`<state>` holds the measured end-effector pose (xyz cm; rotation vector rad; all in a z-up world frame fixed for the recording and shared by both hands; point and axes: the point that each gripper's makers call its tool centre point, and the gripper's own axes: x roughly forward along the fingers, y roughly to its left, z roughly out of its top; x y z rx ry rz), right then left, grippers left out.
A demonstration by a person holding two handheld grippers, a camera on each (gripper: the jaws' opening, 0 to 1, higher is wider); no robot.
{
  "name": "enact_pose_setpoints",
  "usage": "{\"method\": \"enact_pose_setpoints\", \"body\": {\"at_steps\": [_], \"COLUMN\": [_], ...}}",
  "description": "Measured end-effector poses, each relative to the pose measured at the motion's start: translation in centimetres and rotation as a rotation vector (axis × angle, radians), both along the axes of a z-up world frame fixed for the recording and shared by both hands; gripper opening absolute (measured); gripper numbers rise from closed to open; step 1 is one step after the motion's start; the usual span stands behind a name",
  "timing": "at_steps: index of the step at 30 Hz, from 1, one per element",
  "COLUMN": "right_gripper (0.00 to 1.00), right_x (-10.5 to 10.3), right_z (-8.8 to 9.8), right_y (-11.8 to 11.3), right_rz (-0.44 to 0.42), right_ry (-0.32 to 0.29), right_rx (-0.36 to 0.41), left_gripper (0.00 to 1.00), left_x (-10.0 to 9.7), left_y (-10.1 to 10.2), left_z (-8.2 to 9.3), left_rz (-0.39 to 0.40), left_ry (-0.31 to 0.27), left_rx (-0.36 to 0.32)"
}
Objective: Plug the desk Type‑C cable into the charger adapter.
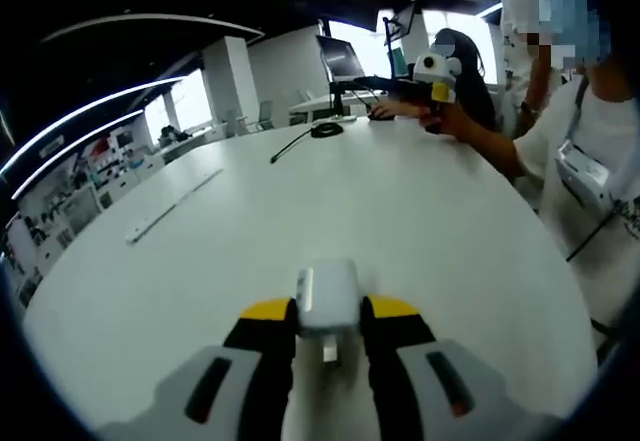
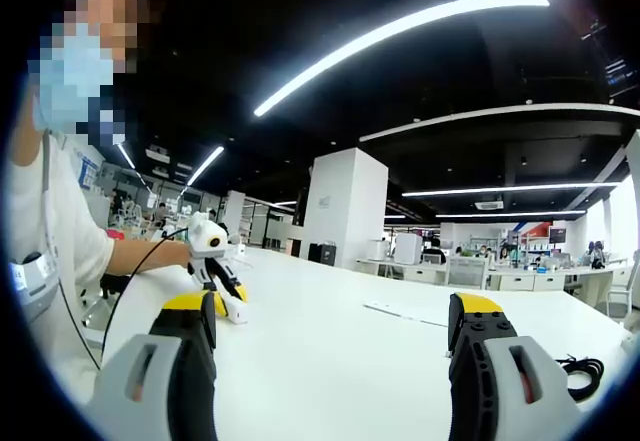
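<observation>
So far only the charger adapter is secured, clamped in the left gripper, while the right gripper (jaws wide, empty) leaves the black cable at far right unplugged.

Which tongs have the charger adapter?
The left tongs: shut on the white boxy charger adapter. The right tongs stand open, nothing between them.

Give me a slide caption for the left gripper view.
Left hand-held gripper clamps white adapter over white table; cable lies far across.
</observation>
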<state>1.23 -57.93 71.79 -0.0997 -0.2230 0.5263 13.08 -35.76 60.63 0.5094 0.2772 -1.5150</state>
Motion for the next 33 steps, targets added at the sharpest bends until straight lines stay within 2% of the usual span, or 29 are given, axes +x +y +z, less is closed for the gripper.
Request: {"method": "enact_pose_setpoints", "body": {"at_steps": [16, 33], "right_gripper": [0.99, 0.99], "right_x": [0.1, 1.3], "right_z": [-0.2, -1.3], "right_y": [0.1, -0.8], "right_rz": [-0.001, -0.016], "right_ry": [0.007, 0.069], "right_rx": [-0.003, 0.014], "left_gripper": [0.26, 0.27], "left_x": [-0.8, -0.7], "left_y": [-0.1, -0.1], "left_z": [-0.1, -0.3], "left_rz": [-0.002, 0.001], "left_ry": [0.016, 0.018], "left_rx": [-0.042, -0.053]}}
